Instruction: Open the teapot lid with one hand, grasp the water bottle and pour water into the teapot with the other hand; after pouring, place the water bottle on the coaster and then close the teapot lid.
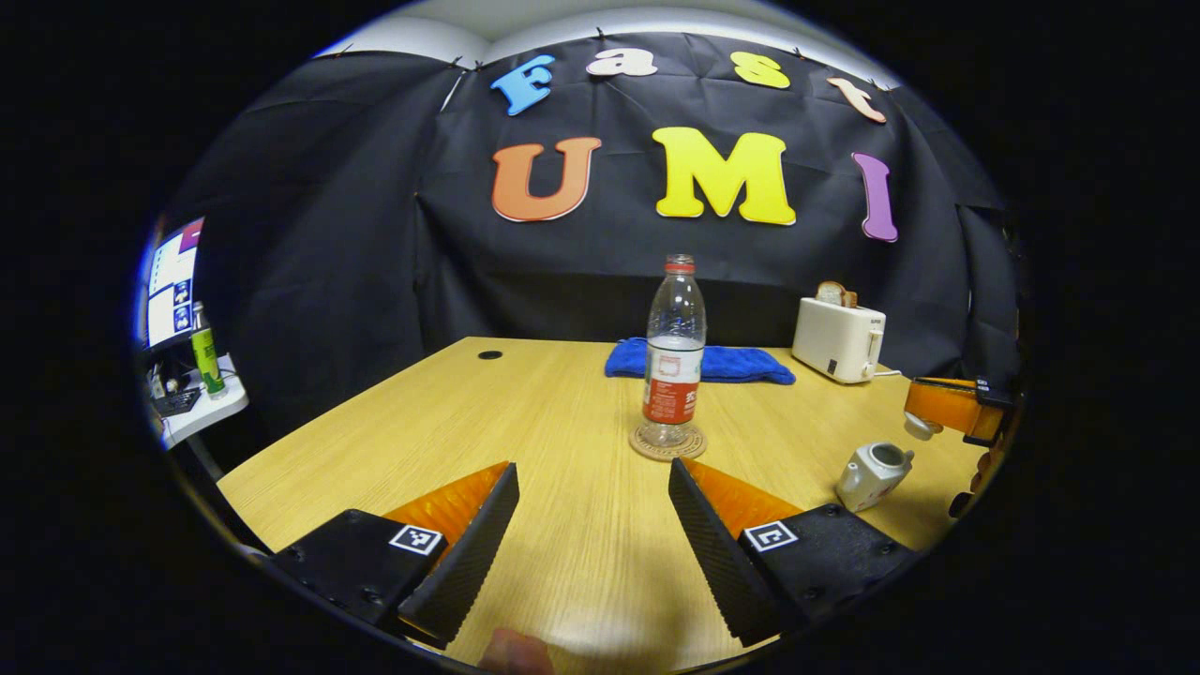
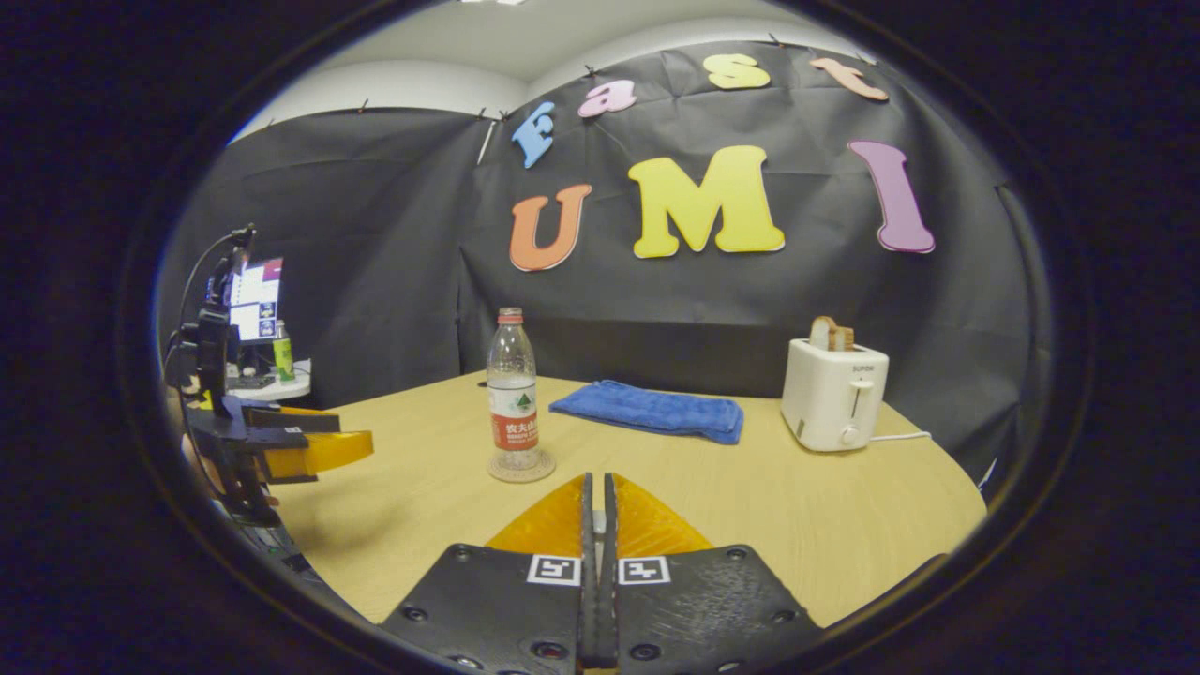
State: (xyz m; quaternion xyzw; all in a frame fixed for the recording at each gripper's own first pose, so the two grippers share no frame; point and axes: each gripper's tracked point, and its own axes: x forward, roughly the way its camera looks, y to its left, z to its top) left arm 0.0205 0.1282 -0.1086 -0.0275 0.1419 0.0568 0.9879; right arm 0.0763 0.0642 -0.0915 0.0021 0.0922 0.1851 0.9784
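In the left gripper view my left gripper [image 1: 592,511] hangs low over the desk [image 1: 525,422] with its jaws wide apart and nothing between them; straight ahead of it the water bottle [image 1: 673,361] stands upright on the round coaster [image 1: 667,444], red cap on, partly filled; to the right of the coaster the small white teapot [image 1: 873,473] sits on the desk with its top opening uncovered; above and beyond the teapot, at the right edge, the right gripper [image 1: 923,427] holds a small white piece at its tip, which I take to be the lid, though it is too small to confirm. In the right gripper view that gripper's jaws stand nearly together, a small pale piece just visible in the narrow gap; the bottle stands ahead-left. Farther back lie a folded blue towel [image 1: 698,362] and a white toaster [image 1: 837,338] with bread in its slot.
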